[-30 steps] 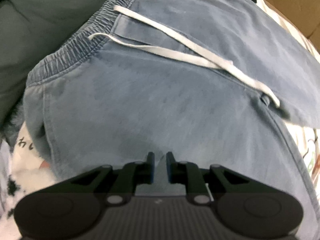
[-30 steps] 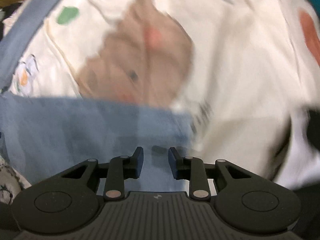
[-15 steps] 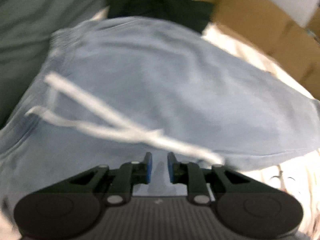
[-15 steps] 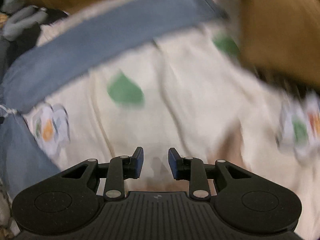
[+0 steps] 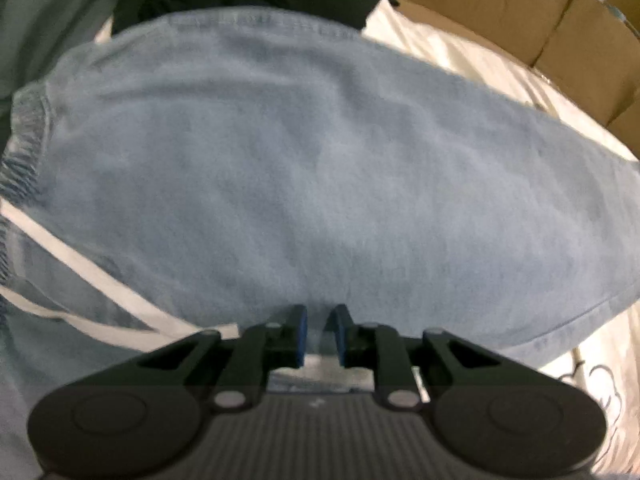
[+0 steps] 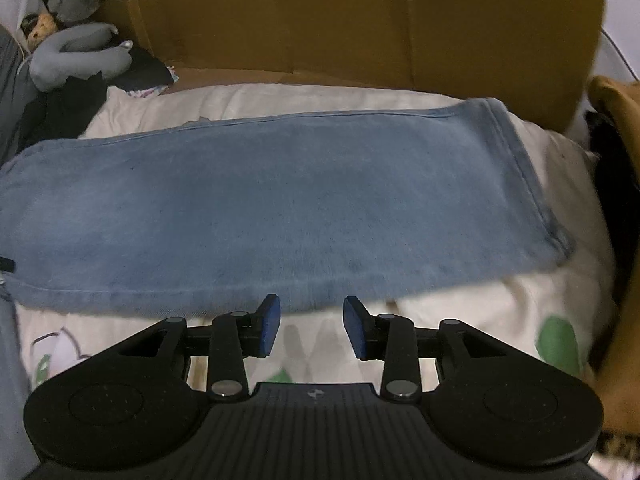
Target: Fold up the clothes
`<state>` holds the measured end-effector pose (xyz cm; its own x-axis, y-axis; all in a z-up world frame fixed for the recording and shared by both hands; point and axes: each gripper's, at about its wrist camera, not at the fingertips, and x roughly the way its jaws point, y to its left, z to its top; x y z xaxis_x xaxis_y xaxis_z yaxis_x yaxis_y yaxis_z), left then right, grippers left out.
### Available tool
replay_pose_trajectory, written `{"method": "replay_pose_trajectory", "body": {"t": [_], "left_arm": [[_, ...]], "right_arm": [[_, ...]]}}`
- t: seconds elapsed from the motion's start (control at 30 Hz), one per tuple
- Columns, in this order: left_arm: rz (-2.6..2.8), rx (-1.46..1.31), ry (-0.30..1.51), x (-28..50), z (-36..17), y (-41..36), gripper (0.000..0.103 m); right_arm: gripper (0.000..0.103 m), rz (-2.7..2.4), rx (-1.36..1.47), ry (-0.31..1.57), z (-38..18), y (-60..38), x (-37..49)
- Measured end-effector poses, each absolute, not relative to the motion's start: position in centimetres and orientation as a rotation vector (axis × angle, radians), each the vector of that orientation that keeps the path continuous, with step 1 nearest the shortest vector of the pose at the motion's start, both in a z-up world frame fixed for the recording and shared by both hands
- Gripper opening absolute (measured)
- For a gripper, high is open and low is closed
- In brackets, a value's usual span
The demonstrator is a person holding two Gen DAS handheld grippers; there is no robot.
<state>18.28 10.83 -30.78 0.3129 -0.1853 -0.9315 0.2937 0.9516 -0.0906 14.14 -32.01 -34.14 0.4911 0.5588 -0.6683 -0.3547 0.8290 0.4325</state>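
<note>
Lying crosswise, blue pants [image 6: 280, 200].

Blue denim-ish pants [image 6: 280, 208] are lying flat on the cream printed bedding, stretching across the middle of the right wrist frame w/ the hem end at right. In the left wrist view the elastic waistband [image 5: 24, 152] and white drawstring [image 5: 80, 280] are sitting at lower left.

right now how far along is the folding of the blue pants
Done: the blue pants lie doubled lengthwise, legs stacked, on the white bedding. In hand: the left tool pinches cloth near the drawstring; the right tool is opening, empty. Left: folding them crosswise into a compact stack.
</note>
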Motion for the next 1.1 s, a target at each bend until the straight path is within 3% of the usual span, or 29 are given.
{"method": "replay_pose_trajectory", "body": {"t": [0.23, 0.6, 0.87, 1.1], "left_arm": [[-0.35, 0.067, 1.136, 21.2, -28.8, 7.3, 0.017], [-0.48, 0.165, 1.112, 25.6, -32.7, -3.5, 0.018], [-0.397, 0.162, 1.106, 31.0, -33.0, -7.1, 0.018], [-0.356, 0.161, 1.118, 32.6, -30.2, -8.3, 0.018]], "right_arm": [[0.042, 0.515, 0.25, 0.883, -35.6, -31.0, 16.6], [0.042, 0.373, 0.17, 0.848, -38.5, -32.5, 18.2], [0.04, 0.194, 0.179, 0.9, -40.0, -37.4, 20.9], [0.038, 0.137, 0.208, 0.96, -39.1, -40.1, 21.9]]}}
